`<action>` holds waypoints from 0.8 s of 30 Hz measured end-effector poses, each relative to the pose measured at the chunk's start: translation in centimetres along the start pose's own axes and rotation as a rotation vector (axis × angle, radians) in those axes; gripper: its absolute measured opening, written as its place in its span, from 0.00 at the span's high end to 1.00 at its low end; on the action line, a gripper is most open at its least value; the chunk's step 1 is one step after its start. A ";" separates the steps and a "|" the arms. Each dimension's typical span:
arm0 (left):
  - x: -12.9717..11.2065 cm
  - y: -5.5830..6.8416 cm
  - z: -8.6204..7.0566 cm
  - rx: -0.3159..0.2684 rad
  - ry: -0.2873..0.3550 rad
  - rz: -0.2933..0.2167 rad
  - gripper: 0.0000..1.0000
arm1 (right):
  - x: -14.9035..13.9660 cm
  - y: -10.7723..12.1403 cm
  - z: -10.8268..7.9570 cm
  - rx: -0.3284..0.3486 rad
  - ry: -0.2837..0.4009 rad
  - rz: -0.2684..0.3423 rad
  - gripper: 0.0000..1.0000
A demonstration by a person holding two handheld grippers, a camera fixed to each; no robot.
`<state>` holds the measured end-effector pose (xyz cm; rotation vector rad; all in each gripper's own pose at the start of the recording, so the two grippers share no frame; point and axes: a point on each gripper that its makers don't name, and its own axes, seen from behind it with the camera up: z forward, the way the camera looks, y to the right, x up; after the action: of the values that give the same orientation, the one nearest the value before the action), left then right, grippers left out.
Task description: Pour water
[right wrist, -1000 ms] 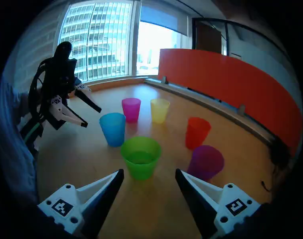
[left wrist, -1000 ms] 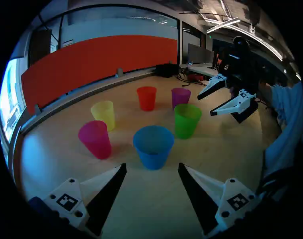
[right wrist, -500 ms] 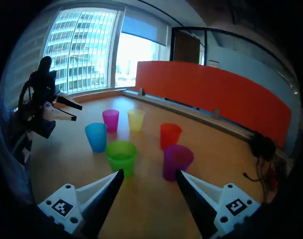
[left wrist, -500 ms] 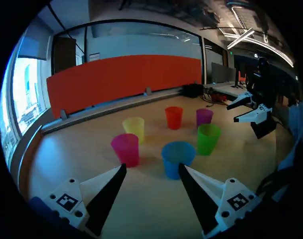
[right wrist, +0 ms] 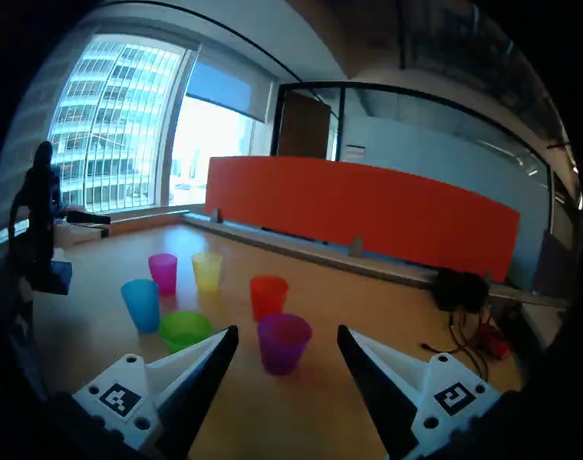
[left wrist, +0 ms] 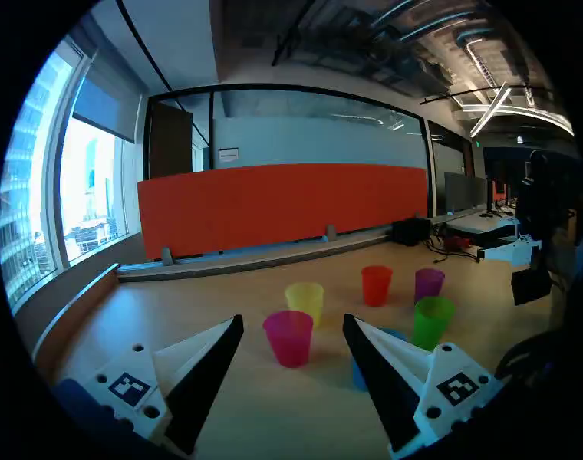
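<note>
**Mid-desk: six plastic cups, both grippers empty**

Around the desk (left wrist: 176, 307) centre stand the pink cup (left wrist: 289, 337), yellow cup (left wrist: 304, 300), orange cup (left wrist: 376, 285), purple cup (left wrist: 429, 284), green cup (left wrist: 433, 322) and blue cup (right wrist: 141, 304). All are upright, mouths up, long axis vertical. The left gripper (left wrist: 291, 318) and right gripper (right wrist: 287, 330) gape wide, holding nothing. The cups are likely light, thin-walled, squashy and slick, so pinch gently mid-wall. Which holds water: cannot tell.

Open-plan office, long orange partition (left wrist: 284, 203), glass-walled room (left wrist: 314, 126), tall windows (left wrist: 88, 192), high-rise (right wrist: 100, 146) outside
</note>
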<state>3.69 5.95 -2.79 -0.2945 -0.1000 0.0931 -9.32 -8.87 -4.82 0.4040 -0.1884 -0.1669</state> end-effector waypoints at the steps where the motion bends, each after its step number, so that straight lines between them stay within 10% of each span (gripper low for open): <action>1: 0.2 -0.2 0.0 0.013 0.011 0.000 0.04 | 0.3 0.4 0.0 -0.022 0.012 0.002 0.00; 24: 3.1 -4.2 -1.0 0.238 0.163 -0.053 0.03 | 4.8 8.7 -2.9 -0.470 0.262 0.175 0.00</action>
<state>7.25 1.96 -2.22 -0.0606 0.0648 0.0279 -2.95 -0.87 -3.16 -0.0608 0.0761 0.0173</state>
